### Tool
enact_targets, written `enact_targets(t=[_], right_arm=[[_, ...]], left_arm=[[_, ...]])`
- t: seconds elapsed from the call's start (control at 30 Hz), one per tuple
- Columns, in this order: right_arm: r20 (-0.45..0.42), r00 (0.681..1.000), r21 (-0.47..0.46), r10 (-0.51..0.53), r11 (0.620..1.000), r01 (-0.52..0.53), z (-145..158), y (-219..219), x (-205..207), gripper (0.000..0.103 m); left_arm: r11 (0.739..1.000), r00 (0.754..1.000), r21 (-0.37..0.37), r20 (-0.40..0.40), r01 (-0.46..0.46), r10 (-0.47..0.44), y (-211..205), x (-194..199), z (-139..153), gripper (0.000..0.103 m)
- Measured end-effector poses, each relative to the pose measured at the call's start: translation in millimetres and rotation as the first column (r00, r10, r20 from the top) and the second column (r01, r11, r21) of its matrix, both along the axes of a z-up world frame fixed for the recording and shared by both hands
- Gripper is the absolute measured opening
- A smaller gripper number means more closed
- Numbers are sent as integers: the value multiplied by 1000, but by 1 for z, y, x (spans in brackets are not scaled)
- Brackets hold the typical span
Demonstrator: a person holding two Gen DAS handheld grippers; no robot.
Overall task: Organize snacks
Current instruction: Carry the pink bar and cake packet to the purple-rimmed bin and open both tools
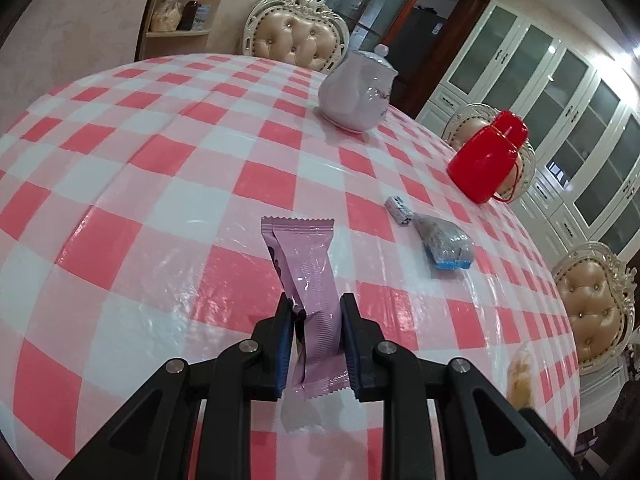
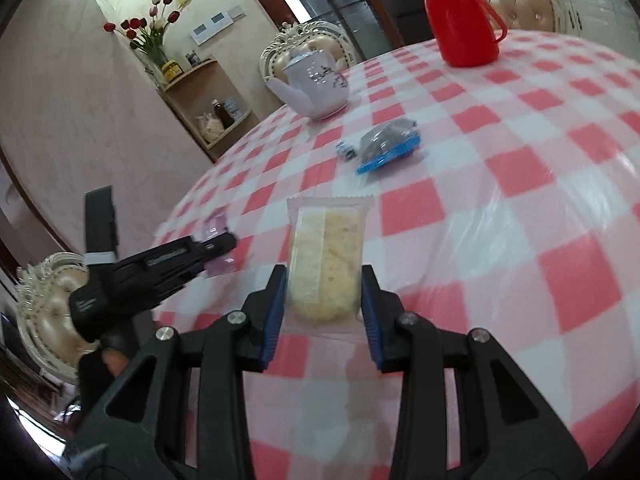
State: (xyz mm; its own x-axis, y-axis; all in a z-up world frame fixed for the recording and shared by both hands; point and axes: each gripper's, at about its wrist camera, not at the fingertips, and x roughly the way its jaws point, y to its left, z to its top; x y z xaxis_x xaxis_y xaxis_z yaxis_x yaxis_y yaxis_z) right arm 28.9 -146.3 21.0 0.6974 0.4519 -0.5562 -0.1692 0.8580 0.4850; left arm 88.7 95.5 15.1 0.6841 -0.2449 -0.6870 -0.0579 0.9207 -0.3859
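Currently: left tool [image 1: 315, 312] clamps pink wrapper [image 1: 306, 276] mid-pack | right tool [image 2: 324, 284] clamps cake pack [image 2: 326, 256] | both light, soft, crushable; grip gently.

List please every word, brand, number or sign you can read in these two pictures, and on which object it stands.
No text can be read with certainty.
Pink wrapper in the left gripper: fine print, too small.
Small candy: marks, blurred.
Blue-edged packet: print, blurred.
Left gripper's body, seen from the right wrist: embossed word, unreadable.
Cake packet in the right gripper: none visible.
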Motion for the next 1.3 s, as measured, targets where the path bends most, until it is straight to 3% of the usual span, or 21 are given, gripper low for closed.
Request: enact_targets(t=[0.2,0.27,0.6,0.87,1.07,1.3], right_arm=[[18,999,-70,35,997,-34,-1,11,3,40],[21,999,-56,36,998,-35,0,9,2,40],[40,995,-106,90,991,-86,0,27,-6,40],[30,985,-65,168,984,-166,-3,41,-14,40],[25,954,-49,300,953,-298,-3,76,-33,40],[13,887,-71,462,885,-460,-8,127,-62,40]], left_arm=[[994,999,107,38,14,-19,-23,-29,6,24],[992,999,125,40,9,-14,-25,-42,4,24],[984,994,160,85,-77,64,-14,-90,9,24],[975,988,173,99,-137,121,2,-130,13,24],[960,981,215,109,-179,158,24,-166,20,24],[941,969,233,88,-246,231,63,-207,17,24]])
